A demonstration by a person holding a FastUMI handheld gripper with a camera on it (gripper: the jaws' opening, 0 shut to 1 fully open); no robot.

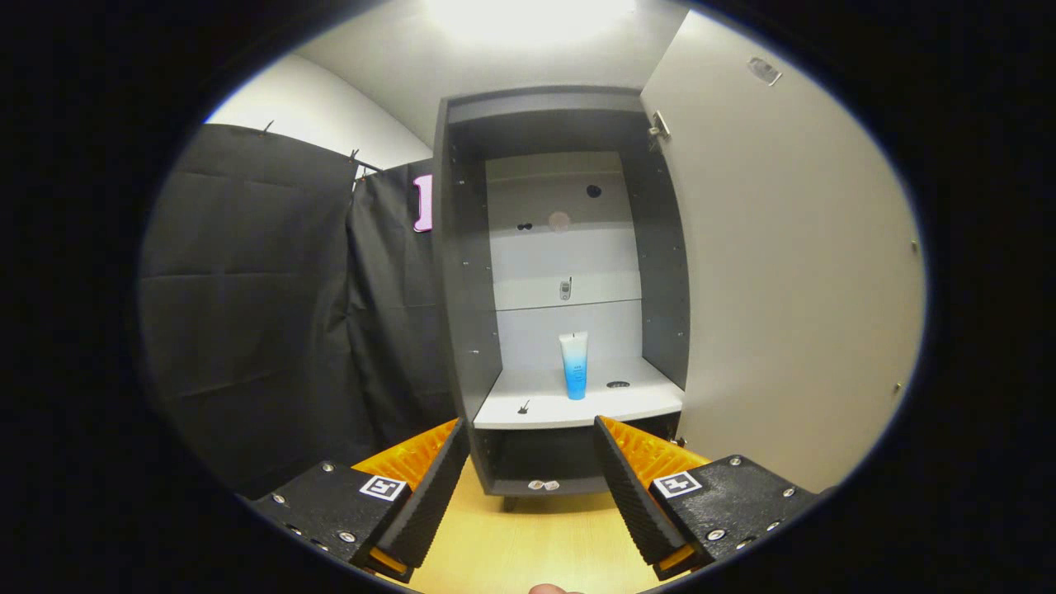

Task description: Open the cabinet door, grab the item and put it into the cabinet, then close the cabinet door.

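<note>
I see my claw [532, 462] spread wide and holding nothing, short of the cabinet [462, 330]. Its door [792, 264] stands open, and the tube [575, 365] stands upright on its shelf [544, 408].

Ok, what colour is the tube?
White fading to blue, in the gripper view, tube beyond the open gripper.

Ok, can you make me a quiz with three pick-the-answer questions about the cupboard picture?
1. Where is the tube?
A. on the cabinet shelf
B. on the floor
C. between the tongs

2. What colours is the tube?
A. red and black
B. white and blue
C. all green

3. How is the cabinet door?
A. shut
B. missing
C. swung open

Answers: 1 A, it stands upright on the pale shelf, beyond the tongs. 2 B, white top fading to blue. 3 C, the door stands wide at the right, inside showing.
</note>
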